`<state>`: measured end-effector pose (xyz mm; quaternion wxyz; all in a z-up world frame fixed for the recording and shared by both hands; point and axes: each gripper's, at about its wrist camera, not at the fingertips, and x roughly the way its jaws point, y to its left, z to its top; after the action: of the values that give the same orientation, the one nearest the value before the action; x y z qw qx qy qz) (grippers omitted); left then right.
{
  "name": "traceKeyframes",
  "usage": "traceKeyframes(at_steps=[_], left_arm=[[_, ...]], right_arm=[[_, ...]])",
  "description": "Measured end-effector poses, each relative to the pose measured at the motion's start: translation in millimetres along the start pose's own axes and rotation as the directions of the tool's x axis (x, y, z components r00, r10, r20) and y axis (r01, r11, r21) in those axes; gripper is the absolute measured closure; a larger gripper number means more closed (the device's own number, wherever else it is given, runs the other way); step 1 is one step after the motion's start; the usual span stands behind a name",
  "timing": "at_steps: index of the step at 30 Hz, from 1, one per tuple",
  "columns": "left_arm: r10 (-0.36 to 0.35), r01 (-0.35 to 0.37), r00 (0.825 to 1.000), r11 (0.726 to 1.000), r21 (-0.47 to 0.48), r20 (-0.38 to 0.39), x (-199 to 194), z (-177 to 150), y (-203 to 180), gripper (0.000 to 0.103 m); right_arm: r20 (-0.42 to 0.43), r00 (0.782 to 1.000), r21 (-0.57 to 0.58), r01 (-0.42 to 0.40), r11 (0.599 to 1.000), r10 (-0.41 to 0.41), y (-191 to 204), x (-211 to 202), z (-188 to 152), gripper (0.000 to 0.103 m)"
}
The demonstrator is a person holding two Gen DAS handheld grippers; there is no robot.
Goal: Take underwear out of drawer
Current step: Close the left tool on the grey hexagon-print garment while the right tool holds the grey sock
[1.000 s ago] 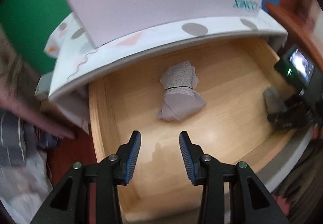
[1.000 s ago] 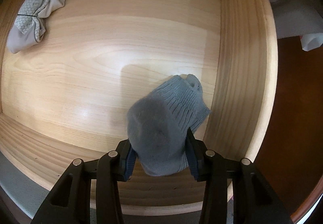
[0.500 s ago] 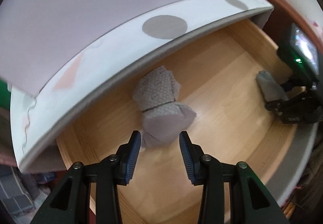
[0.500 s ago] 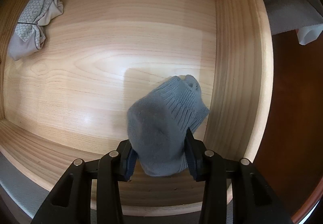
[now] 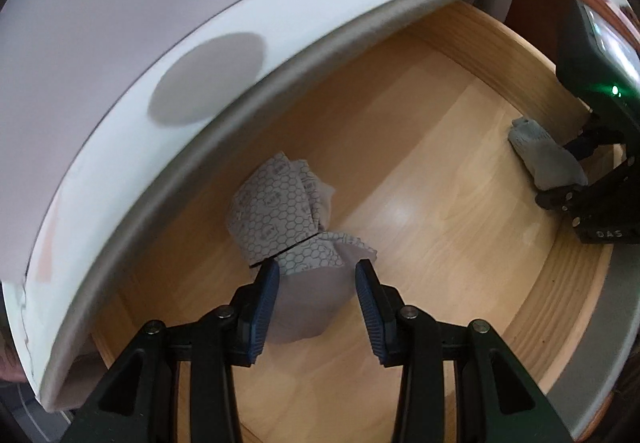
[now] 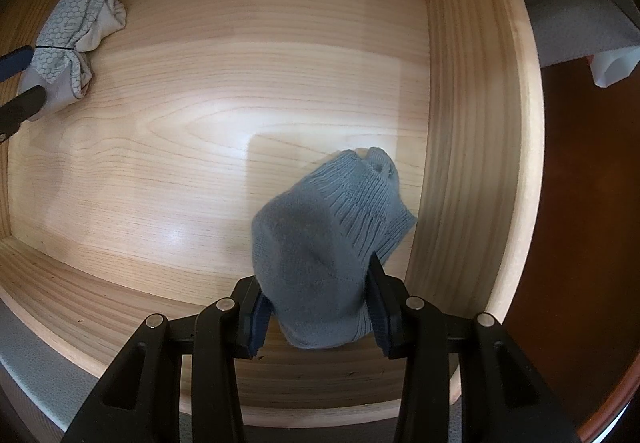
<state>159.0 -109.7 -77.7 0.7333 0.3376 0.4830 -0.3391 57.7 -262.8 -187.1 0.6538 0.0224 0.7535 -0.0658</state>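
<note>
A rolled grey underwear bundle (image 5: 292, 211) with a honeycomb print and a thin black band lies on the floor of the open wooden drawer (image 5: 460, 179). My left gripper (image 5: 316, 283) is open, its blue-padded fingers on either side of the bundle's plain grey end. The bundle also shows in the right wrist view (image 6: 72, 43), with the left gripper's fingertips (image 6: 16, 63) beside it. My right gripper (image 6: 318, 295) is shut on a blue-grey knitted sock (image 6: 328, 243), near the drawer's right wall (image 6: 472, 163). The sock shows in the left wrist view (image 5: 544, 159).
The white cabinet top (image 5: 200, 91) with grey dots overhangs the drawer's back. The drawer's front wall (image 6: 120, 315) is below the right gripper. A dark red-brown wooden surface (image 6: 580, 243) lies to the drawer's right.
My left gripper has moved down and forward into the drawer until its open fingers straddle the underwear bundle. My right gripper has held still with the sock.
</note>
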Motion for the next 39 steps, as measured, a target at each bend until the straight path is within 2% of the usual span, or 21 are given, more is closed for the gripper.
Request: traceKeyframes(at_steps=[4, 10, 14, 19, 22, 29, 33, 39], left_arm=[[-0.019, 0.019, 1.0, 1.0, -0.017, 0.011, 1, 3, 6, 0.063], [0.013, -0.013, 1.0, 1.0, -0.023, -0.001, 6, 7, 10, 0.063], [-0.022, 0.021, 1.0, 0.999, -0.042, -0.022, 2, 10, 16, 0.062], [-0.054, 0.051, 0.998, 0.994, -0.097, -0.024, 4, 26, 23, 0.048], [-0.033, 0.028, 0.999, 0.993, -0.118, -0.034, 12, 32, 24, 0.046], [0.016, -0.015, 1.0, 0.994, -0.112, 0.011, 16, 35, 28, 0.045], [0.025, -0.024, 1.0, 0.996, -0.09, 0.014, 13, 22, 28, 0.046], [0.008, -0.009, 1.0, 0.991, -0.131, -0.007, 14, 23, 36, 0.064]], right_arm=[[0.001, 1.0, 0.0, -0.002, 1.0, 0.002, 0, 1, 1, 0.063], [0.002, 1.0, -0.002, -0.007, 1.0, 0.007, 2, 12, 2, 0.063], [0.003, 1.0, -0.004, -0.01, 1.0, 0.01, 1, 12, 2, 0.063], [0.003, 1.0, -0.003, -0.013, 1.0, 0.013, 0, 15, 4, 0.063], [0.004, 1.0, -0.003, -0.016, 1.0, 0.016, 0, 15, 4, 0.063], [0.005, 1.0, -0.002, -0.019, 1.0, 0.019, 1, 17, 4, 0.063], [0.005, 1.0, -0.003, -0.019, 1.0, 0.019, 1, 17, 5, 0.063], [0.006, 1.0, -0.004, -0.022, 1.0, 0.022, 2, 18, 6, 0.063]])
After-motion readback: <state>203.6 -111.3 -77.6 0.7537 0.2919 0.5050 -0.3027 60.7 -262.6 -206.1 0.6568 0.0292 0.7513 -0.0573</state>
